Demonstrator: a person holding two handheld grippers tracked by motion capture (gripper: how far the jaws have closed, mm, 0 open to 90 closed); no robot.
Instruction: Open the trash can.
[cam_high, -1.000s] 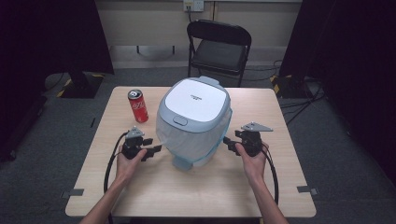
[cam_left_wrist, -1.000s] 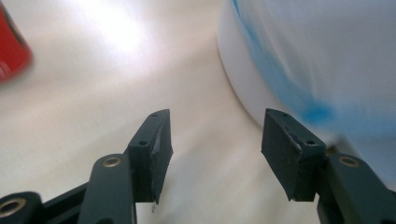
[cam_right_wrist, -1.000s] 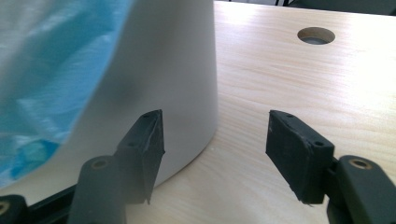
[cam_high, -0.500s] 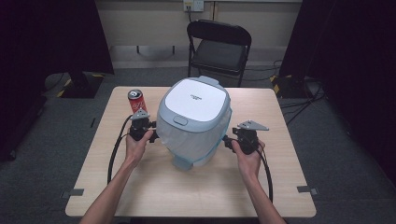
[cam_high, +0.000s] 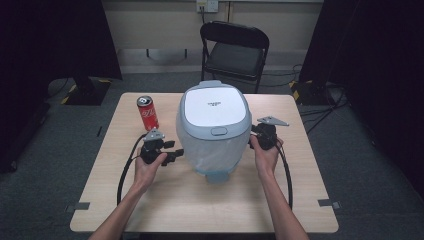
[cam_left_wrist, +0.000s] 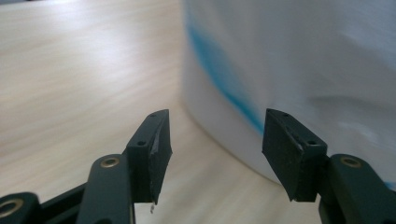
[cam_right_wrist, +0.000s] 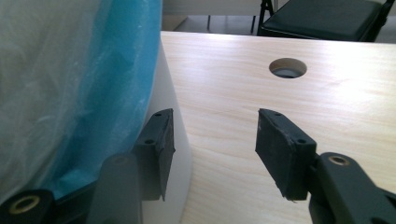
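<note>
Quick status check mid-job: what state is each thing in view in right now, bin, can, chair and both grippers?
Bin: upright on the table, lid shut, liner bag hanging over its sides.
Can: upright, left of the bin, apart from it.
Chair: unfolded, behind the table, unoccupied.
Left gripper: open, nothing between the jaws, beside the bin's wall.
Right gripper: open, jaws just been closing, nothing between them.

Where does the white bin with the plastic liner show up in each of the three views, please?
High view: the bin stands mid-table, between the left gripper and the right gripper.
Left gripper view: its white wall, with a blue streak, takes up the right half, beyond the open jaws.
Right gripper view: its liner-draped side takes up the left, beside the left jaw.
Shared landmark: the pale wooden table under it.
</note>
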